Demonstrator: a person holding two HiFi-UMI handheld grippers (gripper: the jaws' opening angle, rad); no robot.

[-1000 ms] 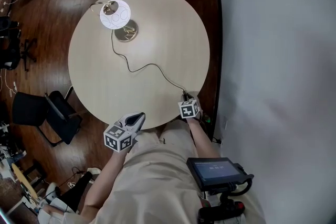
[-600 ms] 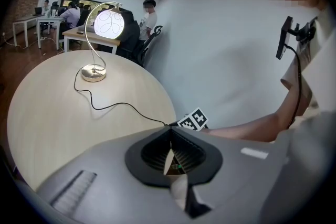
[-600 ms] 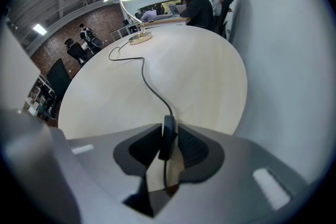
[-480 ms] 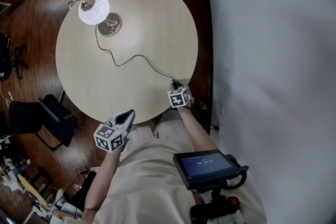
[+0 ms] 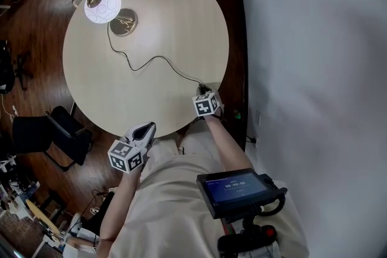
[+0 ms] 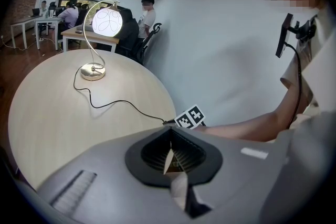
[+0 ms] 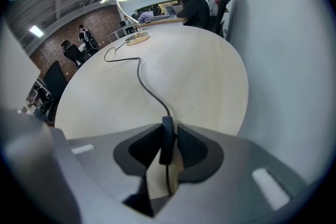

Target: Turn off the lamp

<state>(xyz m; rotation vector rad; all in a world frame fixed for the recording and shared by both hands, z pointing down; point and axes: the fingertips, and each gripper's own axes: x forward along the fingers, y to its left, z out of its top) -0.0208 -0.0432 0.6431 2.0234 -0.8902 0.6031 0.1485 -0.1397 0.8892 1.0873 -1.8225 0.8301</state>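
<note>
In the head view, the lit lamp [image 5: 103, 5] stands at about 10 o'clock on the round table [image 5: 175, 27]. Its cord [image 5: 158, 57] runs to the right gripper [image 5: 202, 92] at the table's edge near 5 o'clock, with the forearm stretched forward behind it. The left gripper [image 5: 148, 128] hangs just outside the edge near 6 o'clock, tilted downward.

In the left gripper view, its jaws are pressed together on nothing.

In the right gripper view, the jaws clamp the cord's switch [image 7: 167, 136], and the lamp glows at 11 o'clock.
</note>
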